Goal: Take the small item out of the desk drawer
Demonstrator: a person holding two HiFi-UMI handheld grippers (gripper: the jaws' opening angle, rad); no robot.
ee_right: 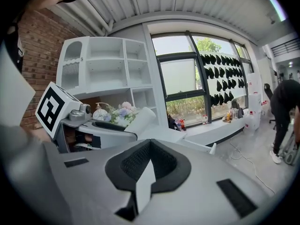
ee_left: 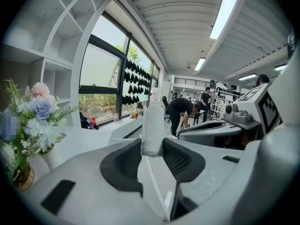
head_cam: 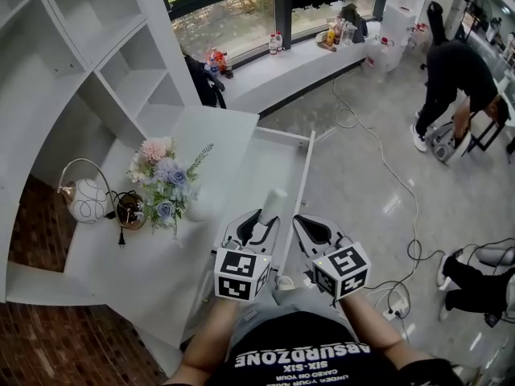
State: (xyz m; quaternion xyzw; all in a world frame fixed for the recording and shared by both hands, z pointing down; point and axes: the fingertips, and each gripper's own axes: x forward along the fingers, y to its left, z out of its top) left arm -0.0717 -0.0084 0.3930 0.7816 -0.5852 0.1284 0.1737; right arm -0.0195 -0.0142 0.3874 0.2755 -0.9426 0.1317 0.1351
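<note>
A: Small white roll [ee_left: 153,125]?
B: Clamped between the left gripper [head_cam: 259,218] fingers, sticking out past their tips, above the open drawer [head_cam: 306,175].
A: Right gripper [ee_right: 147,149]?
B: Fingers together, empty.

- We read "ABSURDZONE" in large white letters on the black shirt [head_cam: 302,352], upside down in the head view
- Under it on the shirt we make out "SIX-SIX" in smaller white print
- Further lines follow there, but we find them too small to read with certainty
- The left cube [head_cam: 241,274] and the right cube [head_cam: 341,270] carry black-and-white square markers; we see no letters or numbers on them
- The bottles [head_cam: 276,43] on the sill have labels that we cannot read at this size
</note>
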